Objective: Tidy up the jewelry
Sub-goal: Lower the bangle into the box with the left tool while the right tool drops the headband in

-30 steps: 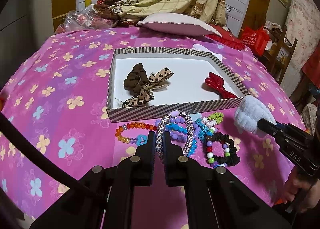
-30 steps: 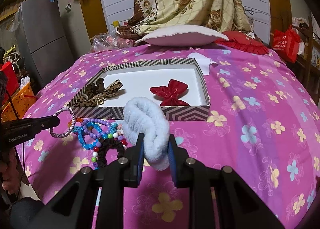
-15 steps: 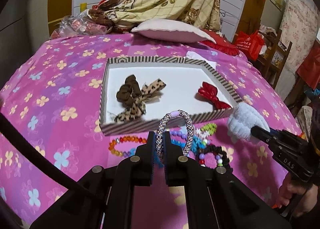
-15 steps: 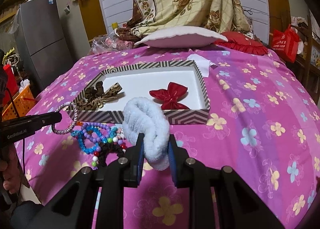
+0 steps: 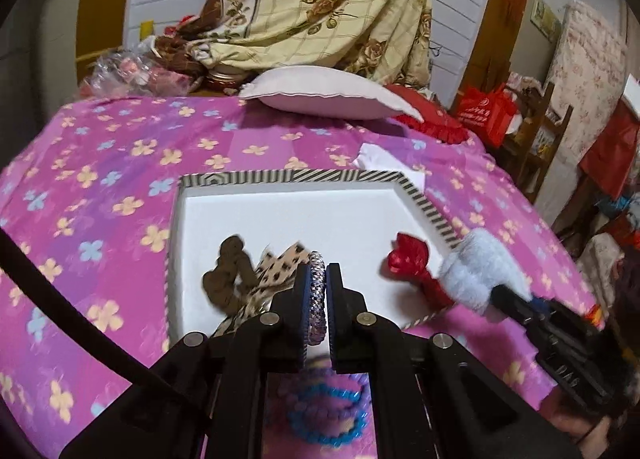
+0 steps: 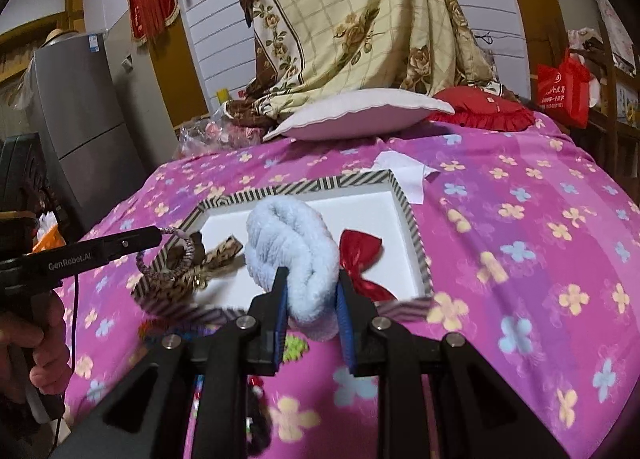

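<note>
My left gripper is shut on a woven beaded bracelet and holds it above the near edge of the striped white box; the bracelet also shows in the right wrist view. My right gripper is shut on a fluffy white scrunchie, held over the box's near right corner; it also shows in the left wrist view. In the box lie a brown leopard bow and a red bow. Blue and purple bead bracelets lie on the pink bedspread under my left gripper.
A white pillow and a red cushion lie at the far end of the bed. A white paper sits behind the box. A draped floral quilt hangs behind. A grey fridge stands at the left.
Both grippers have lifted and moved forward over the box, carrying the bracelet and the scrunchie. The loose bracelets on the bedspread stayed behind.
</note>
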Demonstrator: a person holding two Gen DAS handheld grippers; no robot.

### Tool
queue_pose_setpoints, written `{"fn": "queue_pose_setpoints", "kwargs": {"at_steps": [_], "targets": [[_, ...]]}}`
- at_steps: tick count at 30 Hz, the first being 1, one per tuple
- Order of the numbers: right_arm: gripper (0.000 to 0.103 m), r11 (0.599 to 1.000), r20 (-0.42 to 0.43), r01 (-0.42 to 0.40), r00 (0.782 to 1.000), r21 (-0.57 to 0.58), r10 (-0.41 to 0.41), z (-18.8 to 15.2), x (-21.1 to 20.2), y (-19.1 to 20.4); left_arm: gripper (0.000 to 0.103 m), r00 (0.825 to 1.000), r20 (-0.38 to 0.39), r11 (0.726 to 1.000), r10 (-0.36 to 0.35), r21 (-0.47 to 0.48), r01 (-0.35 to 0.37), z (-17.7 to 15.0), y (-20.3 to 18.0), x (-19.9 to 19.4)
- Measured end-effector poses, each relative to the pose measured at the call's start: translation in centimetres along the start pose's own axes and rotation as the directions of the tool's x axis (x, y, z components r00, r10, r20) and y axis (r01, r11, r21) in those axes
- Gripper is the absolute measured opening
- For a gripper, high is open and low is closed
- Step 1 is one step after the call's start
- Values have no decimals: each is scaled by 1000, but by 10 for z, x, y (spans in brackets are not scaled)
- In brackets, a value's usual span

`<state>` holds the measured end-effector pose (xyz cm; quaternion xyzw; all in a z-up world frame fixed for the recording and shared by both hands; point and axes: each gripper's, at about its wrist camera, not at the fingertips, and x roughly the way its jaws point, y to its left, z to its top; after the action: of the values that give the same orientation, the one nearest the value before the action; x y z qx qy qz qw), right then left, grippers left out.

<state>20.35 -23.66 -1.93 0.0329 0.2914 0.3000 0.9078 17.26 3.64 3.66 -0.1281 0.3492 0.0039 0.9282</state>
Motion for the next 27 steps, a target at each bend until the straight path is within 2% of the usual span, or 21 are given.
{"fn": "queue_pose_setpoints", "kwargs": {"at_steps": [3, 6, 9, 12, 17, 21, 24, 25, 27], "targets": [[22, 1000, -5, -7, 1000, 7, 7, 5, 14, 2, 1, 1000, 4, 1000, -25, -5, 25, 12, 5, 4], [22, 1000, -35, -7, 999, 14, 8, 7, 32, 3, 1, 996, -3, 995, -92, -51, 92, 16, 12, 14], [22, 1000, -61, 0, 998, 27, 2, 8, 47, 3, 1, 987, -24, 981, -156, -118, 153, 10, 20, 32], [22, 1000, -85, 1, 996, 31, 2, 8, 58, 7, 1, 983, -66, 976, -174, -141, 164, -3, 22, 51], [22, 1000, -150, 5, 989, 22, -2, 4, 82, 15, 1, 991, -116, 995, -70, -75, 62, -19, 17, 69], [24, 1000, -209, 17, 978, 14, -13, -3, 99, 20, 1, 990, -140, 1000, 19, -12, -21, -26, 17, 75], [29, 999, -197, 45, 979, -11, -46, -3, 97, 23, 3, 984, -165, 998, 69, 21, -67, -30, 22, 78], [34, 999, -194, 44, 980, -9, -45, -3, 96, 22, 7, 984, -164, 997, 76, 32, -72, -30, 24, 78], [36, 999, -177, 43, 983, -2, -43, -1, 92, 21, 10, 982, -149, 992, 117, 64, -108, -31, 27, 77]]}}
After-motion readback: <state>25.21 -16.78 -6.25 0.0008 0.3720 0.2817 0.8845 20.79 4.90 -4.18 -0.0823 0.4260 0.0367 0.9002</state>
